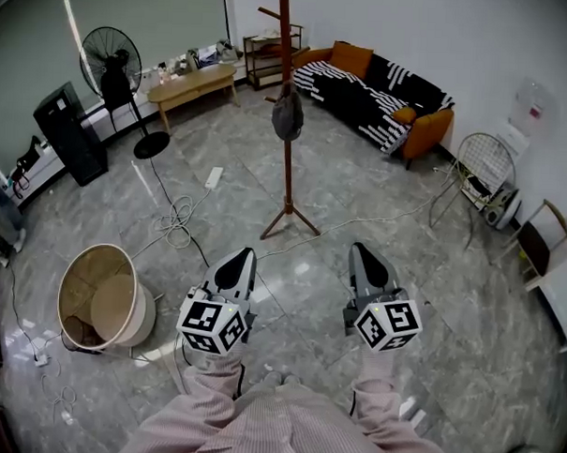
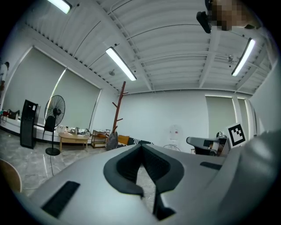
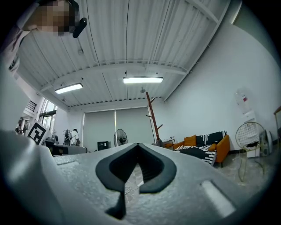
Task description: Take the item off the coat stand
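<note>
A brown wooden coat stand [image 1: 286, 165] rises from the grey tiled floor straight ahead, between the two grippers. A dark grey cloth item [image 1: 287, 116] hangs from one of its pegs. My left gripper [image 1: 243, 258] and right gripper [image 1: 362, 252] are held side by side well short of the stand's feet, both shut and holding nothing. In the left gripper view my left gripper [image 2: 141, 146] points toward the stand [image 2: 119, 110] and the hanging item [image 2: 112, 141], far off. In the right gripper view my right gripper [image 3: 138, 145] has the stand [image 3: 153, 115] beyond its tips.
A wicker basket [image 1: 100, 297] stands at the left. White cables and a power strip [image 1: 213, 177] lie on the floor left of the stand. Behind are a floor fan [image 1: 117, 73], a low wooden table [image 1: 191, 84], a striped sofa [image 1: 378, 94] and a wire chair [image 1: 481, 164].
</note>
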Motion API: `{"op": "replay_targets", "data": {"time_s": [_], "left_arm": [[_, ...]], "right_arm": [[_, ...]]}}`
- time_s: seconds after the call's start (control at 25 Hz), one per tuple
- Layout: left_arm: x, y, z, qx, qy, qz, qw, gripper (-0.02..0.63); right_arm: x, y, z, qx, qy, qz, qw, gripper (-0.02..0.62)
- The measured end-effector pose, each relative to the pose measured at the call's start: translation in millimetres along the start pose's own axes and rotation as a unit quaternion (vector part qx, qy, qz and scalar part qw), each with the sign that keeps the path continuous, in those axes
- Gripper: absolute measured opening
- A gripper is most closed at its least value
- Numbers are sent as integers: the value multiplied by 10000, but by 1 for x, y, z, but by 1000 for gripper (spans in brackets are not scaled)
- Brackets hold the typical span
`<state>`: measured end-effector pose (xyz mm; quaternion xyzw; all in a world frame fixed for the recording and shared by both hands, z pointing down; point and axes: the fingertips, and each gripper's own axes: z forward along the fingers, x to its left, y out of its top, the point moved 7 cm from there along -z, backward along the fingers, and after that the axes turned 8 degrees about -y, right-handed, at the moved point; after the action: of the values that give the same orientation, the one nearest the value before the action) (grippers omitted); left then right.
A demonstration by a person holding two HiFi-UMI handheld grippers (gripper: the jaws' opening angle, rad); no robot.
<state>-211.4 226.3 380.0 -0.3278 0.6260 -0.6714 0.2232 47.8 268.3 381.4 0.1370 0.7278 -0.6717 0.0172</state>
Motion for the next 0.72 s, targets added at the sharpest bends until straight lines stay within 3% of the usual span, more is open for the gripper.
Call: {"op": "replay_targets", "data": {"time_s": [0.16,0.64,0.72], "left_arm": [[-14,-1,4,-169,-196,-90,9996,2],[-13,-10,37,27,-158,-58,9999,8],[-7,-13,48,55,-155,-78,9998,36]], "right_arm": [[-11,-2,-6,24,-8,53,10000,5],[-42,-10,0,76,-147,224,9996,5],[-49,-12,7,62,-180,240,9995,5]]}}
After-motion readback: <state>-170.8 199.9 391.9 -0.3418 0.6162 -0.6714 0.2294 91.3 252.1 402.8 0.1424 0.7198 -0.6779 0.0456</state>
